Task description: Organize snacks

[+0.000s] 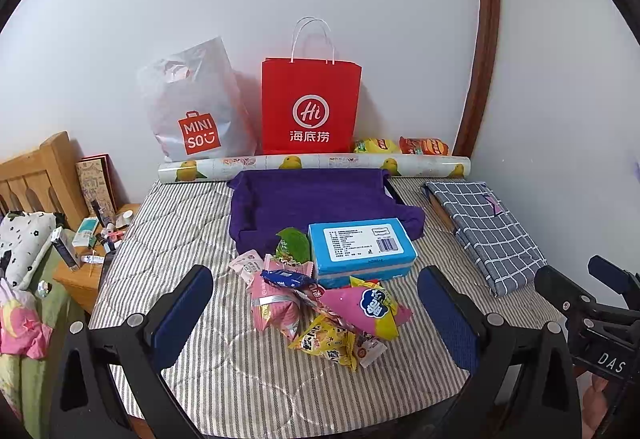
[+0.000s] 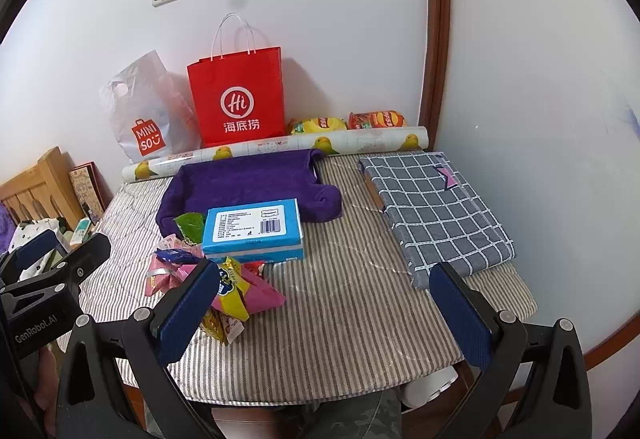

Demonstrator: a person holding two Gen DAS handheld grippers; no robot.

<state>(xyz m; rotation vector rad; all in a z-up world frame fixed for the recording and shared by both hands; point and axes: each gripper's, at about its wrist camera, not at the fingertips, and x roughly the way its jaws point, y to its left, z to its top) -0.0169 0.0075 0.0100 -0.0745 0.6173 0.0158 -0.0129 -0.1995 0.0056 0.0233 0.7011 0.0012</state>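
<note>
Crinkly snack pile (image 1: 320,303) sitting at 12 o'clock of the spread, empty left gripper (image 1: 316,315); right gripper (image 2: 324,311) also gaping empty. Slick wrappers risk slipping, scattering.

Left gripper (image 1: 316,313): black frame is showing two fingers faced with dark blue textured pads (image 1: 182,315), silver screws at the pivots. Right gripper (image 2: 324,313): same build, black arms, blue pads (image 2: 188,313), silver screws. White lettering "GenRobot.AI" and "DAS" is appearing on the housings. Person is wearing what is possibly camouflage-patterned clothing (image 2: 360,417); view poor.
</note>
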